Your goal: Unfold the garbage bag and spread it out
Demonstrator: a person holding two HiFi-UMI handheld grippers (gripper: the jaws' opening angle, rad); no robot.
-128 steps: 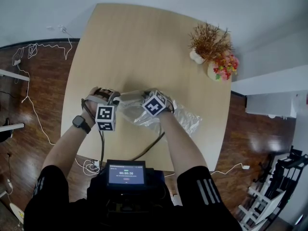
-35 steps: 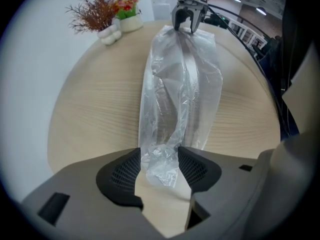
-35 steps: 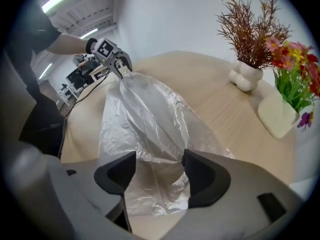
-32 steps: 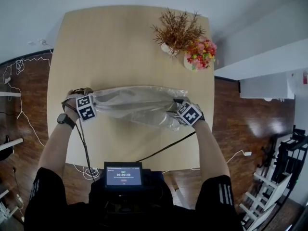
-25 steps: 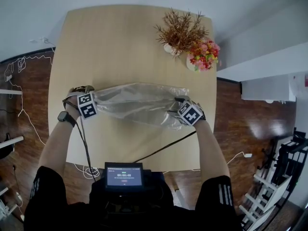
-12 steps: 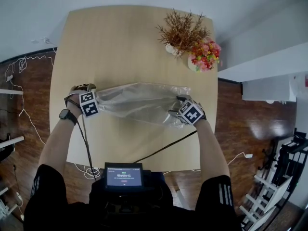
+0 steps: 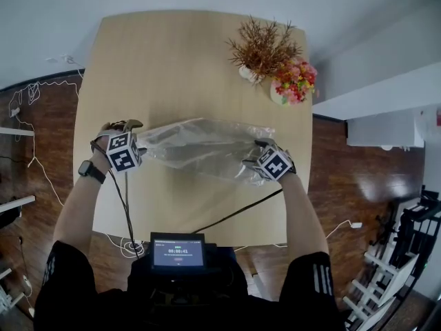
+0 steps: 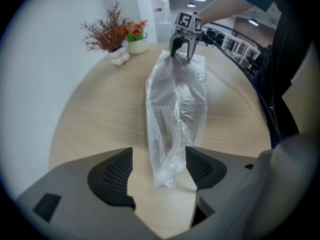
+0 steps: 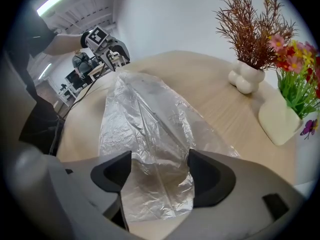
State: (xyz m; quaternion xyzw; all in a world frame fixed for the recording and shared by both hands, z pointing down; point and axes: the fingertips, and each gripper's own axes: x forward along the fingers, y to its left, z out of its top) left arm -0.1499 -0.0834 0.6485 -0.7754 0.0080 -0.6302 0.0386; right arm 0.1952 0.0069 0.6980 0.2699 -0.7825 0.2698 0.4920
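Observation:
A clear, crinkled garbage bag (image 7: 203,147) lies stretched sideways across the wooden table (image 7: 186,61). My left gripper (image 7: 138,145) hangs a little above the bag's narrow left end (image 8: 167,176). Its jaws have just been opening. The bag's tip lies on the wood between them, close to the right pad (image 8: 202,166), and neither pad presses it. My right gripper (image 7: 255,158) stands over the wider right end (image 9: 150,194). Its jaws have also just opened, and the flat plastic lies loose beneath them. Each gripper shows small at the far end of the bag in the other's view.
A white vase of dried brown twigs (image 7: 265,47) and a vase of bright flowers (image 7: 293,85) stand at the table's back right. A black cable (image 7: 234,212) runs over the near edge to a small screen (image 7: 179,252) at the person's chest.
The left gripper has lifted off the bag's left end, leaving it on the table. The bag, bunched between both grippers five seconds ago, now lies pulled out long. The right gripper has stayed put.

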